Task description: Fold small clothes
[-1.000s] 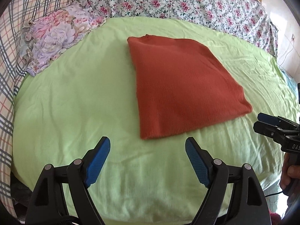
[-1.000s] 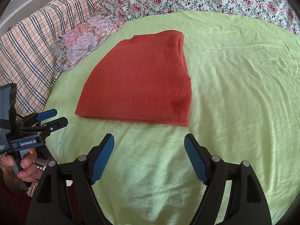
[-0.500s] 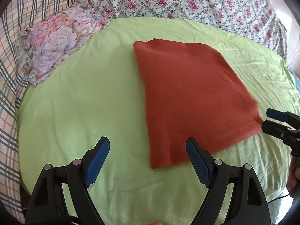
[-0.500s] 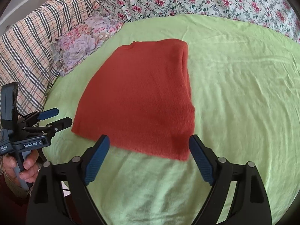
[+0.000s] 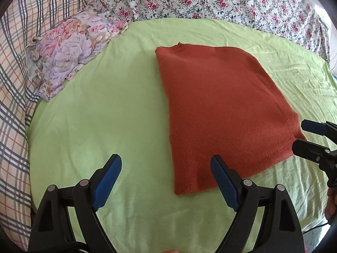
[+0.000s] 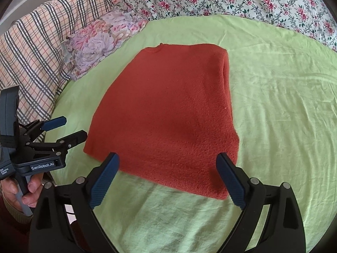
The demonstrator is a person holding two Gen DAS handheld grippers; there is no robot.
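Both grippers came closer to the knit (image 5: 221, 113); left gripper (image 5: 166, 181) and right gripper (image 6: 168, 178) are wide, empty. Soft, light, limp: pinch near corners at 6 o'clock.

Each claw has black plastic arms with silver rivets and ribbed blue pads: left claw (image 5: 166, 177), right claw (image 6: 168, 177). The left claw's body carries white "GenRobot.AI" lettering, gripped by a bare-skinned hand (image 6: 20, 191).

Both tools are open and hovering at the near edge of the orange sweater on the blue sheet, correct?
Not quite: the sheet is light green, as the right wrist view shows. The rest holds: left tool and right tool are open at the orange sweater's near edge.
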